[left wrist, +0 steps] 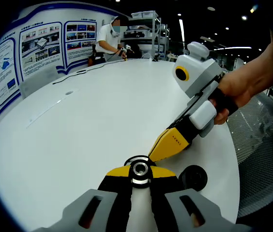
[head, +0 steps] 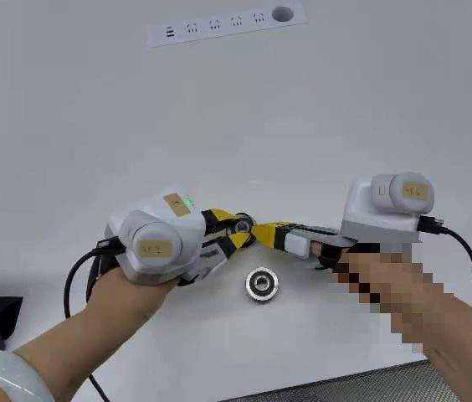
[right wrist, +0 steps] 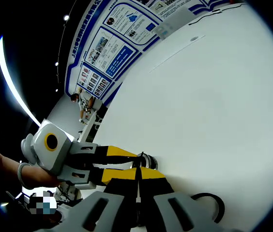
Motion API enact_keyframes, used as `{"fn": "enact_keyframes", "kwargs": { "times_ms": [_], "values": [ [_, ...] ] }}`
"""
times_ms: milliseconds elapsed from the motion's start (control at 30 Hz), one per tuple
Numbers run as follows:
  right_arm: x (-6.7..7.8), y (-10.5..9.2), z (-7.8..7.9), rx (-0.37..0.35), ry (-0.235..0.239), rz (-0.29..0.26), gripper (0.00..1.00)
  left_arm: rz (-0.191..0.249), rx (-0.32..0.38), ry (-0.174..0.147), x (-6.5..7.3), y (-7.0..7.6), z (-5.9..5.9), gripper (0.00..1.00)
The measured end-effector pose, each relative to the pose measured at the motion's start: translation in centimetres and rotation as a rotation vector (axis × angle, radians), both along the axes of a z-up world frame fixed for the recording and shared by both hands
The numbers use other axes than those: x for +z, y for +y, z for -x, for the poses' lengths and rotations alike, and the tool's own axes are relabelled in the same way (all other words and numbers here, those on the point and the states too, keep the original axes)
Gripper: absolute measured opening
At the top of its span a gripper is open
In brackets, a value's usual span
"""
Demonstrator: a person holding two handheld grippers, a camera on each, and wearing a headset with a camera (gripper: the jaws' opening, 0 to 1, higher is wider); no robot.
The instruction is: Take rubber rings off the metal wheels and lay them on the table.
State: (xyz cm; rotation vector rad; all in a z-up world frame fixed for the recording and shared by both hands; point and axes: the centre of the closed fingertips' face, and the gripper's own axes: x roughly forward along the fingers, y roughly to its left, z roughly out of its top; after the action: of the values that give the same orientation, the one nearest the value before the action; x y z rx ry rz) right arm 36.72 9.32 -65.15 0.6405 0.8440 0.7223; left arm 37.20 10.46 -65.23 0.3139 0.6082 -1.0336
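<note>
My left fingers (left wrist: pixel 118 172) pinch a metal wheel (left wrist: pixel 140 169); my right fingers (right wrist: pixel 152 175), pressed together, touch its rubber ring (left wrist: pixel 131 161).

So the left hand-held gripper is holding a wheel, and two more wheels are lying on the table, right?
Not quite. Just one loose wheel lies on the table, not two; the head view shows it. The rest is right: the left hand-held gripper is holding a wheel.
</note>
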Motion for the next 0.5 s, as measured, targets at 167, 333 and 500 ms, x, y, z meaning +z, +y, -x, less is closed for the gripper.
{"fn": "enact_keyframes", "kwargs": {
  "times_ms": [167, 333, 500],
  "values": [
    [0.07, 0.05, 0.01, -0.001, -0.001, 0.000, 0.02, 0.013, -0.010, -0.015, 0.42, -0.04, 0.11, 0.17],
    [0.27, 0.17, -0.04, -0.001, -0.004, -0.004, 0.02, 0.017, -0.012, -0.031, 0.74, 0.27, 0.13, 0.21],
    [0.56, 0.38, -0.01, -0.001, -0.009, -0.011, 0.02, 0.017, -0.001, -0.029, 0.63, 0.90, 0.13, 0.29]
  ]
}}
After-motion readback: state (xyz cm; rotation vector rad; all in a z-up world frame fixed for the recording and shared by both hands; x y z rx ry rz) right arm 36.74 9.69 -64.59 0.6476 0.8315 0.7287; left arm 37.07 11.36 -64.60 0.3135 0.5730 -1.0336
